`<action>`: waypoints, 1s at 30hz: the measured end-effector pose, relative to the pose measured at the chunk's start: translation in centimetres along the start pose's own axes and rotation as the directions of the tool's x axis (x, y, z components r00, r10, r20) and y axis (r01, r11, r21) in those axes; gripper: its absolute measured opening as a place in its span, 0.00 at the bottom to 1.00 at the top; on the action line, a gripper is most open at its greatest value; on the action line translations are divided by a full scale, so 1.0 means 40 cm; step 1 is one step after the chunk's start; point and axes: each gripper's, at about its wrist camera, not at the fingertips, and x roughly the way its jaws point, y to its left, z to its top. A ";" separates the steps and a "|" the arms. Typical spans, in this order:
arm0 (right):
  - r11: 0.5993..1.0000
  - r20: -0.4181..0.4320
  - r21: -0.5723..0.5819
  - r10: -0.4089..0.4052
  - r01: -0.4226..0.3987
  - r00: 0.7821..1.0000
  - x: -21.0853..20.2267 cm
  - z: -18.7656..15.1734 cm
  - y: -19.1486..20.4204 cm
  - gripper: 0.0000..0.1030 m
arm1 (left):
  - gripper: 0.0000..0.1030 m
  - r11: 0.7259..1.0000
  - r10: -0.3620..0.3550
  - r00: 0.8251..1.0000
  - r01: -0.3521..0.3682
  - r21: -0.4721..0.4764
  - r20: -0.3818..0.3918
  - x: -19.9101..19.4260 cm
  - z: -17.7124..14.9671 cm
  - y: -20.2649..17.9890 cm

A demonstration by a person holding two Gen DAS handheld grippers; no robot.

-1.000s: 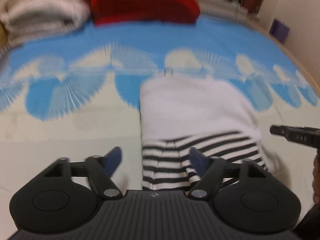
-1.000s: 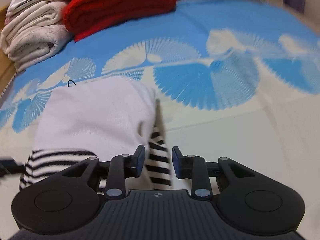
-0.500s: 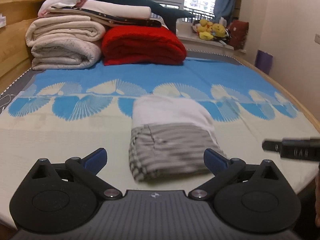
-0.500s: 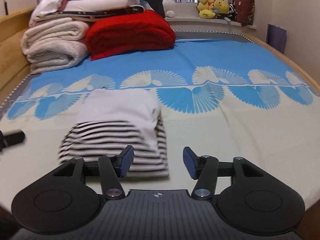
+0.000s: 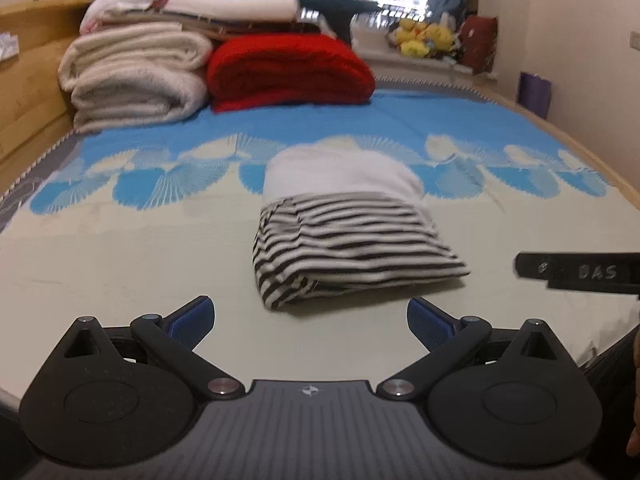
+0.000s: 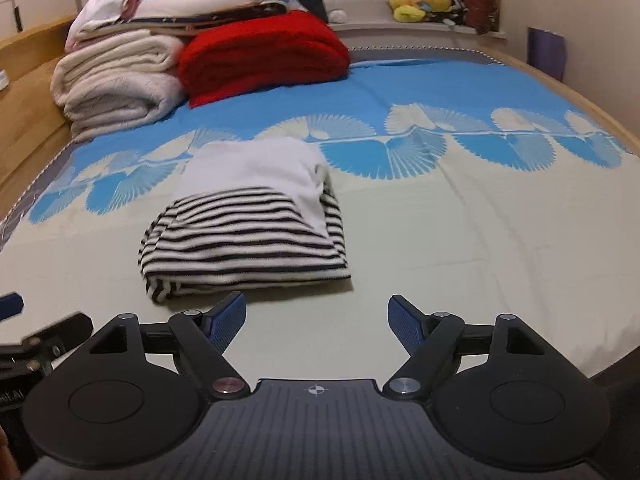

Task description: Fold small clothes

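A folded garment (image 5: 344, 232) (image 6: 248, 224), white at the far half and black-and-white striped at the near half, lies on the bed (image 5: 120, 264) (image 6: 480, 248). My left gripper (image 5: 310, 322) hangs open just short of its near edge, nothing between the blue pads. My right gripper (image 6: 318, 318) sits in front of the garment's near right corner; its jaws are opening and hold nothing. One finger of the right gripper (image 5: 576, 272) pokes in from the right edge of the left wrist view. Part of the left gripper (image 6: 36, 340) shows at the lower left of the right wrist view.
Rolled cream blankets (image 5: 136, 76) (image 6: 116, 84), a folded red blanket (image 5: 288, 72) (image 6: 260, 56) and more stacked linen stand at the far end of the bed. A wooden bed frame (image 5: 28, 80) runs along the left. Plush toys (image 6: 420, 0) sit on the windowsill.
Both grippers have pulled back from the garment and let go of it. Their jaws have spread wider. The garment now lies folded, farther ahead in both views.
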 end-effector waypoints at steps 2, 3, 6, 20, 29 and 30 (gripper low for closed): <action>1.000 0.002 0.000 -0.018 0.018 1.000 0.008 -0.002 0.001 0.80 | 1.00 1.000 0.020 0.999 -0.021 -0.021 -0.031 0.020 0.000 0.008; 1.000 -0.004 0.004 -0.020 0.020 1.000 0.014 -0.003 0.001 0.80 | 1.00 0.999 0.026 0.999 -0.028 -0.032 -0.036 0.025 0.001 0.012; 1.000 -0.014 0.010 -0.020 0.020 1.000 0.024 -0.005 0.000 0.80 | 1.00 0.997 0.046 0.998 -0.048 -0.060 -0.040 0.031 0.006 0.025; 0.997 -0.004 -0.056 -0.048 0.048 0.999 0.047 -0.003 0.036 0.80 | 1.00 0.994 0.017 0.996 -0.025 -0.102 -0.084 0.065 0.010 0.046; 0.996 -0.013 -0.065 -0.057 0.056 0.998 0.055 -0.005 0.039 0.80 | 1.00 0.994 0.002 0.995 -0.012 -0.109 -0.095 0.074 0.008 0.044; 0.996 -0.015 -0.067 -0.058 0.057 0.998 0.056 -0.005 0.039 0.80 | 1.00 0.994 0.000 0.995 -0.011 -0.109 -0.095 0.074 0.008 0.043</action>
